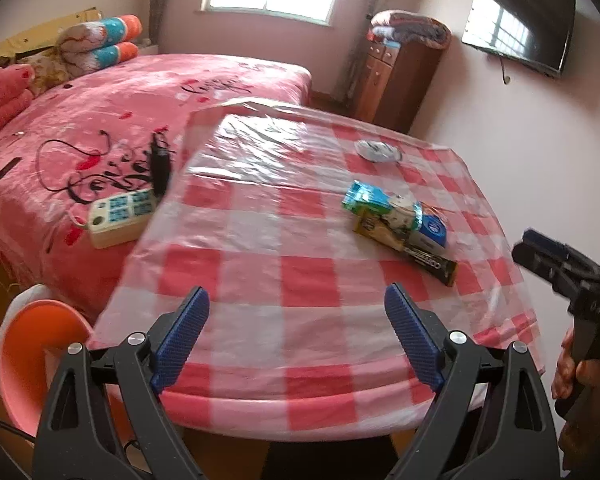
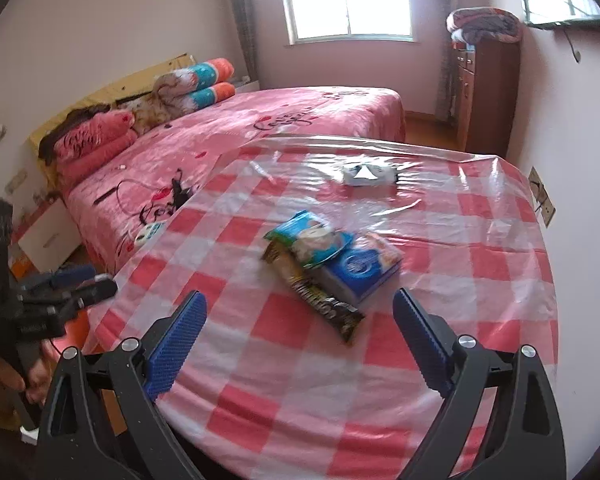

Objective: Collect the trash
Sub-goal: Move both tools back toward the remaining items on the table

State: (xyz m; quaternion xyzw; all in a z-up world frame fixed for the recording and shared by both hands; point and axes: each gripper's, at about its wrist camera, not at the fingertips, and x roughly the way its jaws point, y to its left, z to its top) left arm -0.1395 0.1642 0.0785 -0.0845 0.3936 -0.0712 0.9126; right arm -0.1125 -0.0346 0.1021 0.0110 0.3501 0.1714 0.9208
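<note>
A small pile of trash lies on the red-and-white checked table (image 1: 260, 280) (image 2: 260, 380): a teal snack bag (image 1: 364, 196) (image 2: 308, 236), a blue packet (image 1: 434, 230) (image 2: 360, 268) and a dark brown wrapper (image 1: 432, 260) (image 2: 320, 300). A crumpled white piece (image 1: 376, 150) (image 2: 366, 174) sits farther back. My left gripper (image 1: 296, 292) is open and empty over the table's near edge, left of the pile. My right gripper (image 2: 300, 296) is open and empty just short of the dark wrapper. Each gripper also shows in the other's view, the right gripper (image 1: 540, 256) and the left gripper (image 2: 84, 280).
Clear plastic covers the tablecloth. A pink bed (image 1: 100, 120) stands close along the table's left side, with a power strip (image 1: 120, 212) and cables on it. An orange stool (image 1: 32, 352) is at the table's near left. A wooden cabinet (image 1: 388, 80) and a wall TV (image 1: 520, 40) are behind.
</note>
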